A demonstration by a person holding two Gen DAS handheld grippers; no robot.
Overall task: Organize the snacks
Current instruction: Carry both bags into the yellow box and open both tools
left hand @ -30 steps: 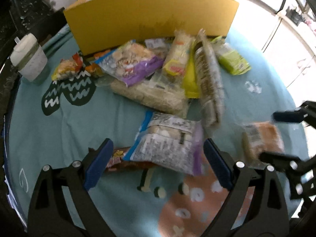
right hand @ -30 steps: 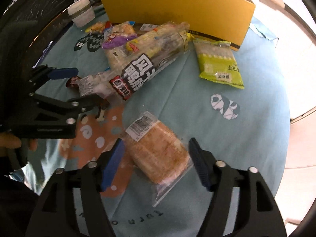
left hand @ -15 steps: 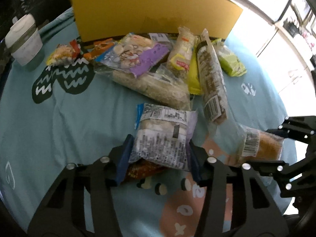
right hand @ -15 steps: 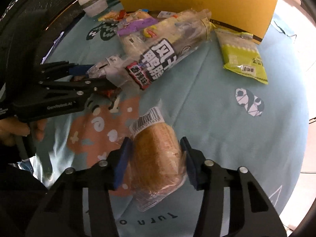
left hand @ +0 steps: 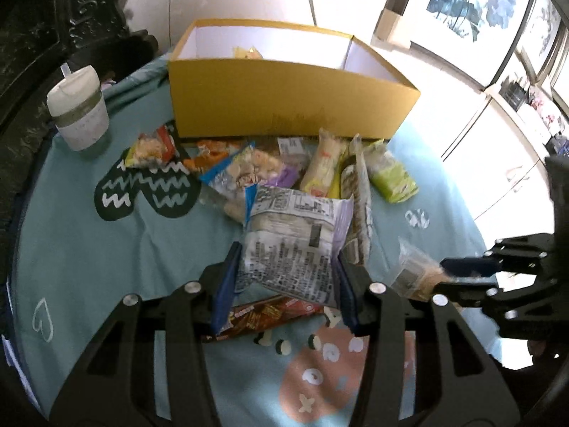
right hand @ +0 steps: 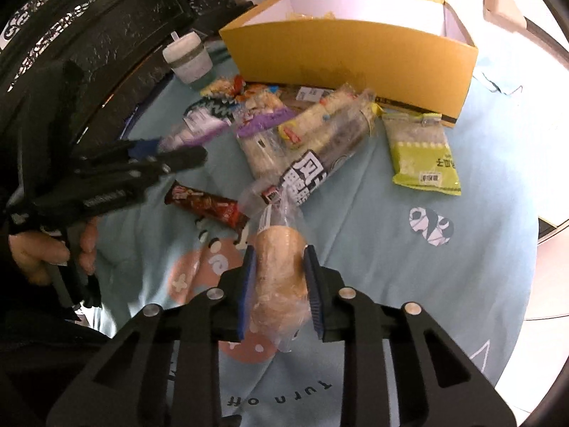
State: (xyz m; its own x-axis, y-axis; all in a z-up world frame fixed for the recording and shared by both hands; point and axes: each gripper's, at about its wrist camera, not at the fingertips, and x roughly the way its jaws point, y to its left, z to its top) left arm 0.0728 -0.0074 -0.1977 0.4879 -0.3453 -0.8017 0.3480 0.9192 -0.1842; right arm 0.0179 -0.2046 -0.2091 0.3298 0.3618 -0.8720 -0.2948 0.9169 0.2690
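My left gripper (left hand: pixel 284 284) is shut on a silver-and-purple snack bag (left hand: pixel 295 242) and holds it lifted above the teal cloth. My right gripper (right hand: pixel 279 291) is shut on a wrapped bread bun (right hand: pixel 279 270), also lifted; it shows at the right of the left wrist view (left hand: pixel 416 277). The left gripper with its bag shows in the right wrist view (right hand: pixel 167 153). A yellow open box (left hand: pixel 284 106) stands at the back with a yellow packet inside. A pile of snack packets (left hand: pixel 320 174) lies in front of it. A red-brown bar (left hand: pixel 263 316) lies on the cloth below the left gripper.
A lidded white cup (left hand: pixel 80 110) stands at the back left. A green packet (right hand: pixel 423 153) lies apart at the right of the pile. A long clear pack with black lettering (right hand: pixel 313 167) lies across the pile. Dark carved furniture (right hand: pixel 89 35) borders the table's left side.
Both grippers closed on their items and lifted them: the left on the silver-purple bag, the right on the bread bun. Both views now look down into the box.
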